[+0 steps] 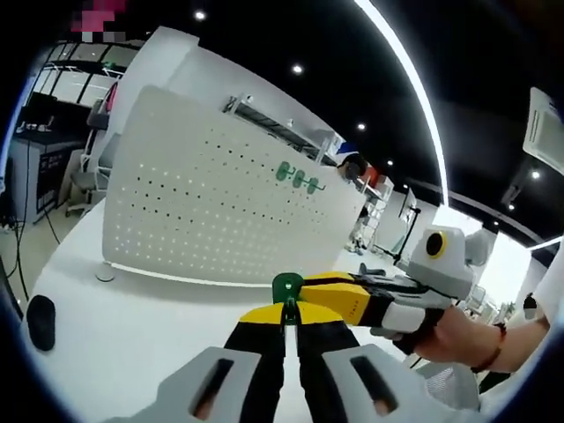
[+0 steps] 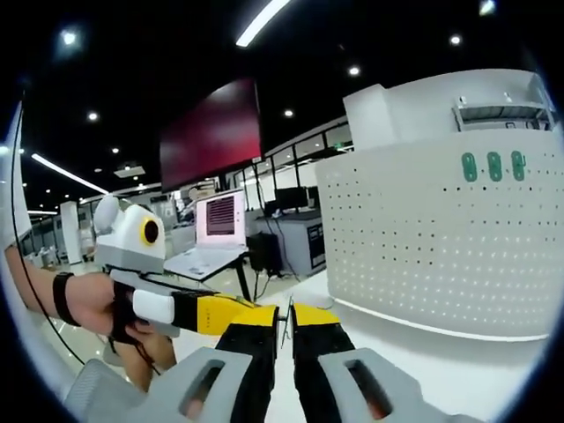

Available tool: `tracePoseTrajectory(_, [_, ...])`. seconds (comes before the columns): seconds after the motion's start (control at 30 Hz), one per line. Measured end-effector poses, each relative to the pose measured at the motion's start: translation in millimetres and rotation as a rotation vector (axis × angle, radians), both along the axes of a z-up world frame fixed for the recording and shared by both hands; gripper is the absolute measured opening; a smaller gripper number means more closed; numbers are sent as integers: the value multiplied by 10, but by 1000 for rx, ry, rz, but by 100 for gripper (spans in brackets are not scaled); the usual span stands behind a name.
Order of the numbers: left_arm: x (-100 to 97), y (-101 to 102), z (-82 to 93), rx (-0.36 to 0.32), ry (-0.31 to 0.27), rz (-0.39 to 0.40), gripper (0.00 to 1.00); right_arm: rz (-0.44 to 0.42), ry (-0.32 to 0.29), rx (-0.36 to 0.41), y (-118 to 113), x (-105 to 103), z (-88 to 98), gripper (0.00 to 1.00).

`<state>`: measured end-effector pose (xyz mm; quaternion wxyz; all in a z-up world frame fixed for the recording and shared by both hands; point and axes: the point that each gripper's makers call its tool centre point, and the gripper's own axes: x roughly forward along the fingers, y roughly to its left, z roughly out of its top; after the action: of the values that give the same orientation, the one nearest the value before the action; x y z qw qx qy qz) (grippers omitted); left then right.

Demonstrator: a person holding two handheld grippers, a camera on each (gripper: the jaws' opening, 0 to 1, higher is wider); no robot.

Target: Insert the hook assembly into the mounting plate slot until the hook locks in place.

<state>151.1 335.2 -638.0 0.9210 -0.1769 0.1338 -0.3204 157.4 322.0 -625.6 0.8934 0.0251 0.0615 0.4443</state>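
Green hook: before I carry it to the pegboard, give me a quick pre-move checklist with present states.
1. Green hook clamped at the left gripper tips: ok.
2. Right gripper free of any part: cannot tell, jaws nearly closed with something thin between them.
3. Right gripper clear of the hook: not ok, in the left gripper view its tips sit right beside it.
4. White pegboard upright on the table, holes facing the grippers: ok.
5. Three green hooks already mounted near the top edge: ok.

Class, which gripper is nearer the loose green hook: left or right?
Left. The left gripper is shut on the green hook; the right gripper reaches in beside it, tips close, apparently not gripping it.
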Motion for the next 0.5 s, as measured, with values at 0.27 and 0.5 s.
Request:
tracePoseTrajectory(0.27, [57,-61,19,27,-3,-8,3,-32,12,3,-130,58,18,13])
tracePoseTrajectory(0.5, [106,-101,44,56,-14,-3,3,-82,8,-3,-290,92,29,17])
